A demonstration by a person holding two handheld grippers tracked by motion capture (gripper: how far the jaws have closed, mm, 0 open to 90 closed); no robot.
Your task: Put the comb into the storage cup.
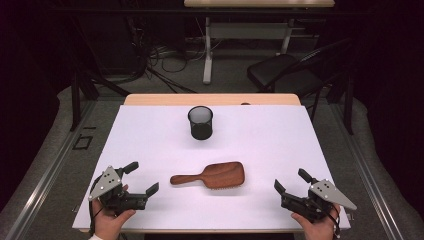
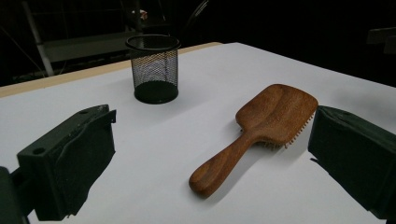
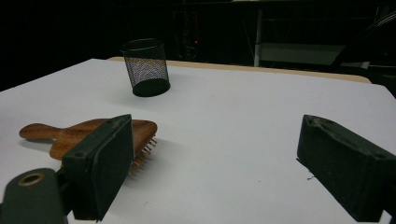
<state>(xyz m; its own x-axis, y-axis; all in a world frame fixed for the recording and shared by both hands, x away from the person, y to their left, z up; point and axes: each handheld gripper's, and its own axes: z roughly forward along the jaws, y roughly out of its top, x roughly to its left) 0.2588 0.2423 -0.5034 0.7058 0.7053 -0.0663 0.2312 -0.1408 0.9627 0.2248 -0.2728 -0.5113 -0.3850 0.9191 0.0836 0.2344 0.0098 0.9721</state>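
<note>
Overhead forward view; low gripper views (shared hairbrush)

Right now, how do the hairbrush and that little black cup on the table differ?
The hairbrush is brown wood, while the cup is black wire mesh. The hairbrush lies flat with its bristles down, its handle toward the left gripper; the cup stands upright, mouth open upward. The hairbrush lies near the person, between both grippers; the cup stands farther back. Both rest on the white table, and nothing touches either of them.
</note>
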